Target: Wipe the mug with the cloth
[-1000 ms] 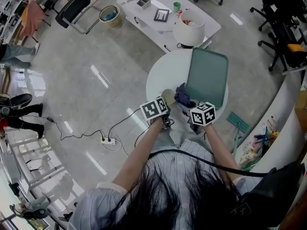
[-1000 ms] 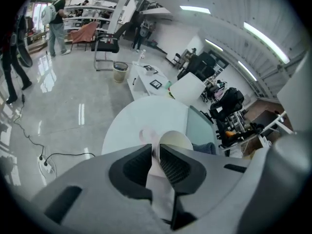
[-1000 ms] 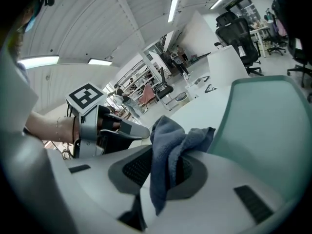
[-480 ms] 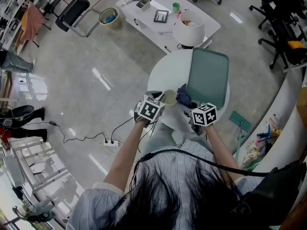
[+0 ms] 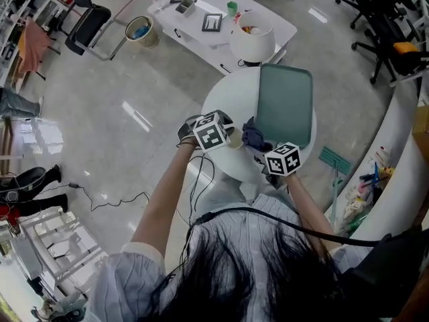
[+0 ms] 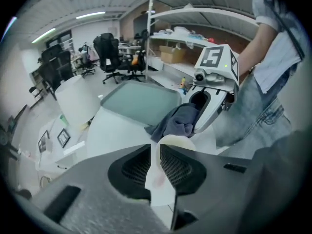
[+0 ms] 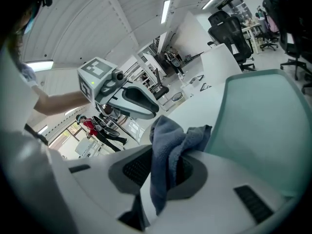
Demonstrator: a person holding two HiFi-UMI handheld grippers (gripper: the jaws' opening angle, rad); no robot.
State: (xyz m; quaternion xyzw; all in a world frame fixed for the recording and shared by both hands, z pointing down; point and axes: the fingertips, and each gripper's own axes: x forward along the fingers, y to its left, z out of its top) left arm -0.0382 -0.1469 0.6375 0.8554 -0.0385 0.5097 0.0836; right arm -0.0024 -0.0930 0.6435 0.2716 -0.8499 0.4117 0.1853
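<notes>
My left tool (image 6: 159, 165) is clamped on the cream mug (image 6: 176, 141), with the mug's wall pinched between the pads. Over the last second I've rolled that wrist and carried it toward the edge of the bench (image 5: 234, 99), so the mug now shows a different side. My right tool (image 7: 163, 172) hasn't budged. It's closed on the grey-blue cloth (image 7: 171, 138), bunched just ahead of the left tool, touching the mug's far side or nearly so. I judge this a turn between wipes, with fresh surface ready for rubbing.
</notes>
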